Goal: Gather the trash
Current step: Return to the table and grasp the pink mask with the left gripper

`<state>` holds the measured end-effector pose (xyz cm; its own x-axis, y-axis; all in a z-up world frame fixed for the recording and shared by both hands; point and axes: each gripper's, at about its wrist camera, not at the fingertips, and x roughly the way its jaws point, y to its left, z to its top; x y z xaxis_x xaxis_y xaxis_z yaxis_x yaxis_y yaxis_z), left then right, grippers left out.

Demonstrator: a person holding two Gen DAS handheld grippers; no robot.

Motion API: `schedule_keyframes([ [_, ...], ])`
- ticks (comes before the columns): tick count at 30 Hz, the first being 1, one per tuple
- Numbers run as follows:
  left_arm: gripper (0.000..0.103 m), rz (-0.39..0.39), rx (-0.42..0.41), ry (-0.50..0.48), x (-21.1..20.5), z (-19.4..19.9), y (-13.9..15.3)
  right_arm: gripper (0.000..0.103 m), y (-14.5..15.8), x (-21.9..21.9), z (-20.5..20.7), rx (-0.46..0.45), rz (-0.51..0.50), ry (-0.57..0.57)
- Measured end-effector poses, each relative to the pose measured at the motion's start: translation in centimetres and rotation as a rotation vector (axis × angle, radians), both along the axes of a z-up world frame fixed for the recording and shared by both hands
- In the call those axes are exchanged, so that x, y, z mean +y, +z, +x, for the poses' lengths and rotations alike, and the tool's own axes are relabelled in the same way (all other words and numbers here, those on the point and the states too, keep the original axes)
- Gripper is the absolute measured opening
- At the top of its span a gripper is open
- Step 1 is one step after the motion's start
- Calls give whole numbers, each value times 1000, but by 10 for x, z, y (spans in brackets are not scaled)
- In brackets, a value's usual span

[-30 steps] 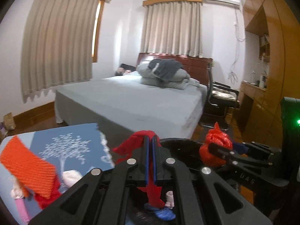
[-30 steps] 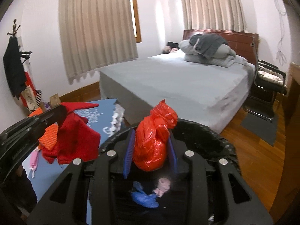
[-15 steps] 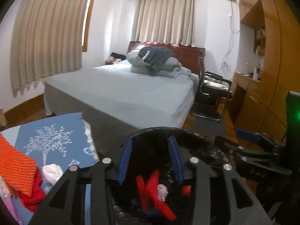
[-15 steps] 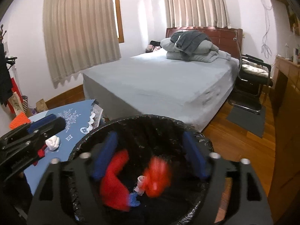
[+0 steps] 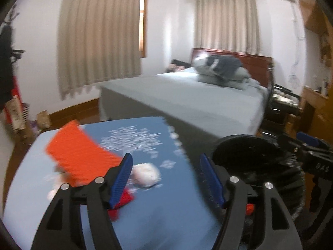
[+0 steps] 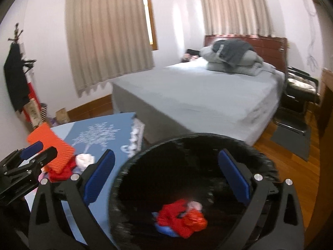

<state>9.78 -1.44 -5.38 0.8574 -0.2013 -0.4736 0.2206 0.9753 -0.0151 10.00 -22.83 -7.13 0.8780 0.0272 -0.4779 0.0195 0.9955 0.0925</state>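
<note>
My left gripper (image 5: 166,179) is open and empty above the blue table (image 5: 162,218), just in front of a white crumpled wad (image 5: 145,175). An orange ribbed pad (image 5: 77,156) lies on red cloth (image 5: 122,202) to its left. My right gripper (image 6: 166,179) is open and empty over the black-lined trash bin (image 6: 193,145). Inside the bin lie a red cloth (image 6: 174,218), a red plastic bag (image 6: 195,221), a blue piece and a pale scrap. The bin (image 5: 256,162) shows at the right of the left wrist view, and the wad (image 6: 84,160) in the right wrist view.
A grey bed (image 6: 197,95) with folded bedding stands behind the table and bin. A black chair (image 6: 299,95) and a wooden cabinet stand at the right. Dark clothes hang on a rack (image 6: 16,79) at the left wall. Boxes sit on the floor below the curtain.
Both grippers opened and dropped the red cloth and the red bag into the bin. My left gripper then swung left from the bin to over the table.
</note>
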Motion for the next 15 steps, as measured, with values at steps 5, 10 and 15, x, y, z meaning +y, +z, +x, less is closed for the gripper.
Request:
schedule_keyframes([
  [5,67,24,23,138,54,-5,-11,97,-4,47,15,16,4,93],
  [10,67,60,61,254,97,-11,-30,97,-12,85,26,36,-6,167],
  [15,67,68,112,351,132,-12,-53,97,-23,113,36,62,-11,212],
])
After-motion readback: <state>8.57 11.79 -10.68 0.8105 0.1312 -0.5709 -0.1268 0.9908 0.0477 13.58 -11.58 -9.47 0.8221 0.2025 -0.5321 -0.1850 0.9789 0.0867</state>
